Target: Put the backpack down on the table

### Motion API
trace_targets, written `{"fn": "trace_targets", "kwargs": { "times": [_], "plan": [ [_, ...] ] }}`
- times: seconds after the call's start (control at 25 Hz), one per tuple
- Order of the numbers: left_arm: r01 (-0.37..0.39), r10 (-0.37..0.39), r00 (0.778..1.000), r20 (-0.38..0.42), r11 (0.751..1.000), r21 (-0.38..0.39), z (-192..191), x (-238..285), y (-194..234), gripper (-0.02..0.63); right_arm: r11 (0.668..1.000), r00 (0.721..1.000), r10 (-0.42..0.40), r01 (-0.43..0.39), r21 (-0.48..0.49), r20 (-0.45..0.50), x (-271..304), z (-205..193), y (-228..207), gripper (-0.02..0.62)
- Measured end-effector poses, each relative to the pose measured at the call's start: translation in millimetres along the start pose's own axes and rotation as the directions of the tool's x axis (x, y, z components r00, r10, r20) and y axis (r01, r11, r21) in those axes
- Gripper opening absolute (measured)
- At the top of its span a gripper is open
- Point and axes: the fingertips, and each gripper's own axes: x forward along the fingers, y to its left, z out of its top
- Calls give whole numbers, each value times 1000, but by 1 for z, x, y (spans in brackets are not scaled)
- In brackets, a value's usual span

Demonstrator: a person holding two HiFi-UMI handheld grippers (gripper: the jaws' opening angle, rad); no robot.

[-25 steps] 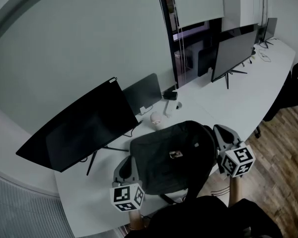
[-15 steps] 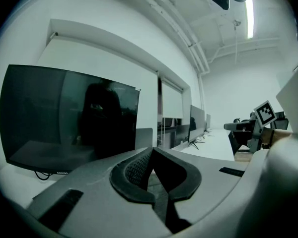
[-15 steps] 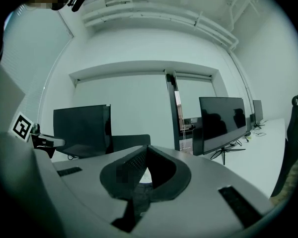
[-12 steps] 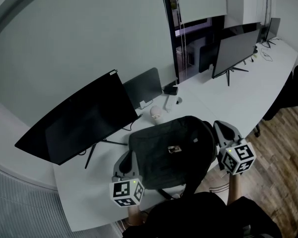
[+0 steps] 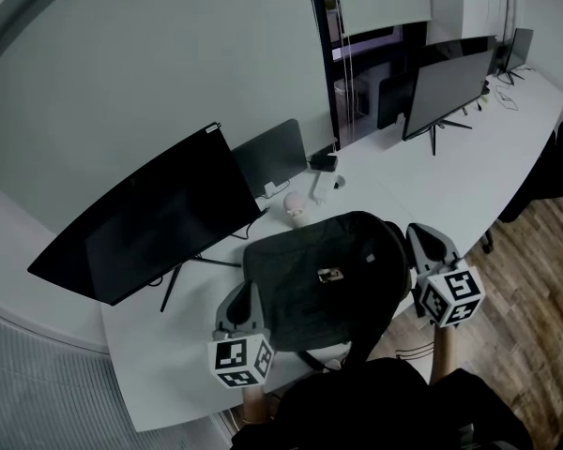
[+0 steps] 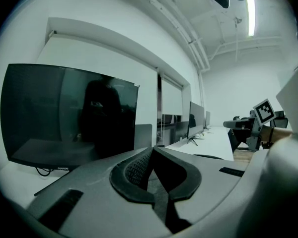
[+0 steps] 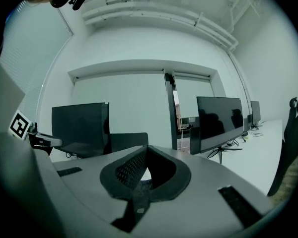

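Note:
A black backpack (image 5: 324,289) hangs between my two grippers over the near edge of the white table (image 5: 450,176). My left gripper (image 5: 248,296) is at the bag's left side and my right gripper (image 5: 416,234) at its right side. Seen close in the left gripper view, the left gripper (image 6: 152,150) is shut, and a dark strap (image 6: 164,202) runs back from the closed jaws. The right gripper (image 7: 146,148) is shut the same way on a dark strap (image 7: 138,202). Whether the bag's underside touches the table is hidden.
A large dark monitor (image 5: 150,228) stands on the table at left, with a smaller screen (image 5: 272,157) behind it and another monitor (image 5: 448,82) further right. A small white object (image 5: 297,212) lies just beyond the bag. Wooden floor (image 5: 525,289) lies to the right of the table.
The backpack and both grippers hold nearly the same place. Only the head view has shifted a little.

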Motion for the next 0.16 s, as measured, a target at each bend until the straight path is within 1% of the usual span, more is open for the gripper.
{"fn": "trace_targets", "kwargs": {
  "times": [0.16],
  "plan": [
    [-7, 7, 1000, -3, 1000, -1, -2, 1, 1, 15, 1000, 1000, 5, -5, 16, 1, 1, -2, 0, 12]
  ]
}}
